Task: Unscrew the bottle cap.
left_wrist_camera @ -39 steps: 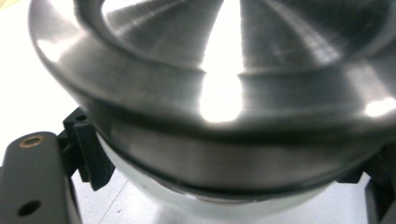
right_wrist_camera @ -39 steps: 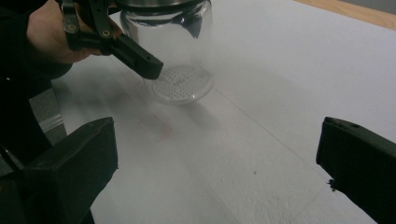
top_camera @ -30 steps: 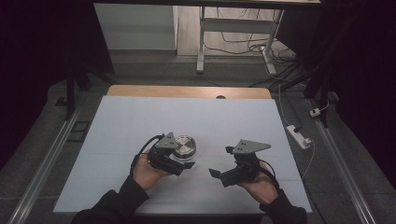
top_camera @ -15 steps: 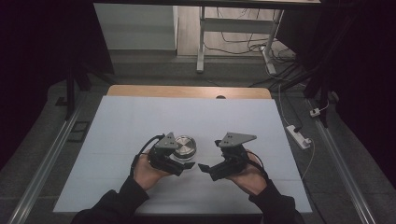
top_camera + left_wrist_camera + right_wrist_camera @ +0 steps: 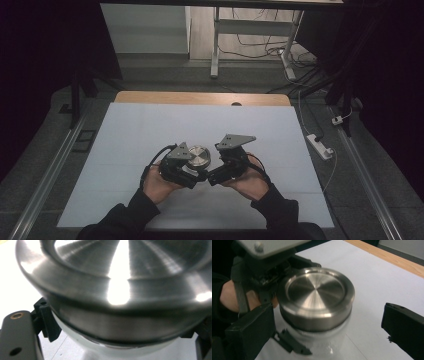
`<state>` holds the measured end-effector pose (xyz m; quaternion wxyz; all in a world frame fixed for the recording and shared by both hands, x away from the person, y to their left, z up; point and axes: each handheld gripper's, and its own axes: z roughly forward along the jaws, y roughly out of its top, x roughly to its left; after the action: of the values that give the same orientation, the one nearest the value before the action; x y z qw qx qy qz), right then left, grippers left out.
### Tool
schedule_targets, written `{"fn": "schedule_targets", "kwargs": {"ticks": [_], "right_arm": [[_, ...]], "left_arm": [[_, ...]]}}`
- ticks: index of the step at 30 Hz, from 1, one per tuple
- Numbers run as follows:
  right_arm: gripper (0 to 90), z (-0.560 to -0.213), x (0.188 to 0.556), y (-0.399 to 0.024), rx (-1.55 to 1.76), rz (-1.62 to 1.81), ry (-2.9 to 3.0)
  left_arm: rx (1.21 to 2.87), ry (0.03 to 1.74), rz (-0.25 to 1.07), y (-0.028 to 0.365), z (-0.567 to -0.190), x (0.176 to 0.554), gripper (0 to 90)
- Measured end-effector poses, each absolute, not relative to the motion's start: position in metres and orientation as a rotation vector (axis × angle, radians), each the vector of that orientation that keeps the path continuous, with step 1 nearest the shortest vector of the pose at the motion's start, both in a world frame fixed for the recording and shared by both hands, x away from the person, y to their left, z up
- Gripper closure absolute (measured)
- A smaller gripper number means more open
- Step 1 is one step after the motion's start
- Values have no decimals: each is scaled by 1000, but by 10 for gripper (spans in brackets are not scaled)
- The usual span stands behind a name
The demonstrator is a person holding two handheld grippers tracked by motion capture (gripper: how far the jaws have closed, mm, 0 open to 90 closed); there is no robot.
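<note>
**Left gripper clamped on a metal-lidded jar, right gripper open beside it**

The left gripper [image 5: 196,175] is seen closed on a jar [image 5: 199,156] near the middle of the white table cover [image 5: 125,135], with its jaws pressed against the body just under the metal lid [image 5: 315,296]. The right gripper [image 5: 212,178] is held just beside it, its jaws spread wide with nothing between them.

In the right gripper view the whole lid is shown, round and brushed, with a recessed top, and the frosted body below it; the left gripper [image 5: 259,275] and part of the left hand [image 5: 228,296] are seen behind the jar. In the left gripper view the lid [image 5: 120,290] is brought so close that its far rim is cut off at the frame edges. The high view alone gives the jar's place on the table.

The lower part of the jar is blurred, and whether anything is inside cannot be told. In the high view the jar is partly covered by the left gripper's grey plate.

Beyond the cover a wooden table edge [image 5: 200,97] is visible, and a white power strip [image 5: 320,145] lies on the floor at the right.
</note>
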<state>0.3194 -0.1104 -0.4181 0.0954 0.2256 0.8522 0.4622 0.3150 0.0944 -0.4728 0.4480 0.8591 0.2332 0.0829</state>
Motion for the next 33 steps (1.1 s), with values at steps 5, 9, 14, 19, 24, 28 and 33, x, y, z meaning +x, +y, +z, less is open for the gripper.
{"fn": "schedule_targets", "kwargs": {"ticks": [5, 9, 14, 19, 24, 28, 33], "right_arm": [[9, -419, 324, -100, 675, 1386, 2526], [61, -420, 325, -94, 654, 1384, 2528], [144, -420, 326, -89, 637, 1400, 2533], [175, -419, 325, -87, 610, 1401, 2535], [177, -419, 328, -89, 551, 1425, 2566], [178, -419, 334, -96, 462, 1498, 2616], [181, -422, 345, -103, 316, 1605, 2698]], "left_arm": [[2131, 585, 199, 93, -474, 315, 154], [2133, 585, 199, 93, -474, 316, 154], [2132, 583, 195, 93, -474, 316, 154], [2128, 583, 188, 94, -473, 317, 154], [2135, 549, 171, 95, -472, 317, 154], [2133, 510, 140, 96, -471, 317, 154], [2138, 456, 107, 94, -470, 316, 154]]}}
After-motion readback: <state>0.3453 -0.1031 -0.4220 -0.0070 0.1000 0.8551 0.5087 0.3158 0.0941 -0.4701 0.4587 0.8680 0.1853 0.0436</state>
